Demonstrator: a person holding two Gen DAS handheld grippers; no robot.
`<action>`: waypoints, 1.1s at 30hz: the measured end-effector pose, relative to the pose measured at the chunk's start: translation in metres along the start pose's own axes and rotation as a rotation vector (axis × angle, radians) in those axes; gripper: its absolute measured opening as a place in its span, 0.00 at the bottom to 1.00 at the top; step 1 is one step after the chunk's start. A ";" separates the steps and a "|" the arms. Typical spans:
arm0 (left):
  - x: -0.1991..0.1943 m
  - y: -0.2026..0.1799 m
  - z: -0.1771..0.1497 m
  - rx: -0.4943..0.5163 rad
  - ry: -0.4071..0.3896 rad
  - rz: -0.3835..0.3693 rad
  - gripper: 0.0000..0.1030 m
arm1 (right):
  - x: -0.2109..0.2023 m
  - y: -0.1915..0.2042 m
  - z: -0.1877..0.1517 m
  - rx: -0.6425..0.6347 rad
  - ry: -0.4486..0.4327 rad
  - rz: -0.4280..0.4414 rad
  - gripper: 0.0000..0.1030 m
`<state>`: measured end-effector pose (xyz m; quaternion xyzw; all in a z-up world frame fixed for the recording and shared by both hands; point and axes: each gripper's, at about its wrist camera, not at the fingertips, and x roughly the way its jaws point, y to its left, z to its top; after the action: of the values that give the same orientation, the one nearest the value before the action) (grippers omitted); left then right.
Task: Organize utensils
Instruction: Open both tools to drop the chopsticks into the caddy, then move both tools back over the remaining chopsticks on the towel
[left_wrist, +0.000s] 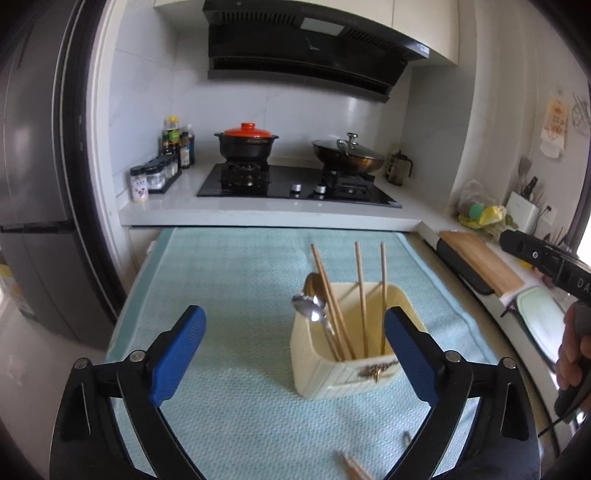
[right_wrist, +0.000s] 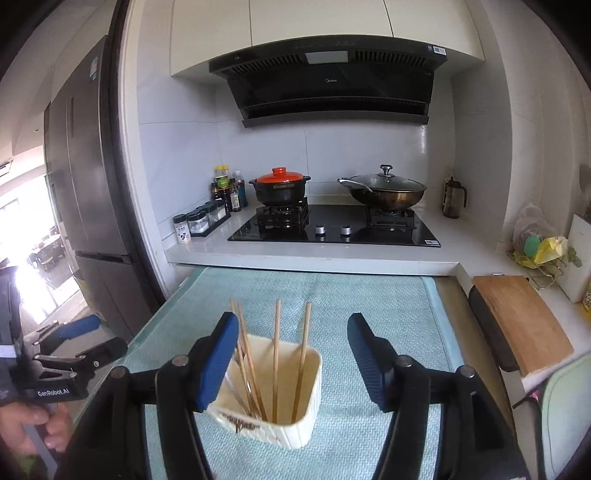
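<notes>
A cream utensil holder (left_wrist: 343, 373) stands on the light blue mat (left_wrist: 229, 280). It holds several wooden chopsticks (left_wrist: 361, 295) and spoons, one silver (left_wrist: 308, 308). My left gripper (left_wrist: 295, 354) is open and empty, hovering just in front of the holder, whose right side lies behind the right finger. More chopstick ends (left_wrist: 352, 467) lie on the mat at the bottom edge. In the right wrist view, my right gripper (right_wrist: 293, 363) is open and empty above the holder (right_wrist: 291, 417), with the chopsticks (right_wrist: 275, 354) between its fingers.
A stove (left_wrist: 295, 184) with a red-lidded pot (left_wrist: 246, 142) and a wok (left_wrist: 347, 155) sits on the counter behind. Spice jars (left_wrist: 153, 177) stand at left, a fridge (left_wrist: 44, 184) at far left. A wooden cutting board (right_wrist: 521, 317) lies at right.
</notes>
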<state>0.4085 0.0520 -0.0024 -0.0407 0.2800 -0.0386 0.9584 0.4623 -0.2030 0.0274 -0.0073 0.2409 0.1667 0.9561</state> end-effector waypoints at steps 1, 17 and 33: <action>-0.011 -0.001 -0.011 0.023 0.007 0.019 0.98 | -0.012 0.003 -0.009 -0.008 0.000 -0.001 0.61; -0.083 -0.032 -0.212 0.071 0.246 0.243 0.99 | -0.135 0.013 -0.197 0.026 0.101 -0.151 0.62; -0.084 -0.038 -0.241 -0.100 0.329 -0.029 0.99 | -0.147 0.032 -0.273 0.027 0.167 -0.099 0.62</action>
<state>0.2060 0.0090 -0.1560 -0.0853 0.4338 -0.0447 0.8958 0.2050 -0.2452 -0.1436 -0.0201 0.3215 0.1146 0.9397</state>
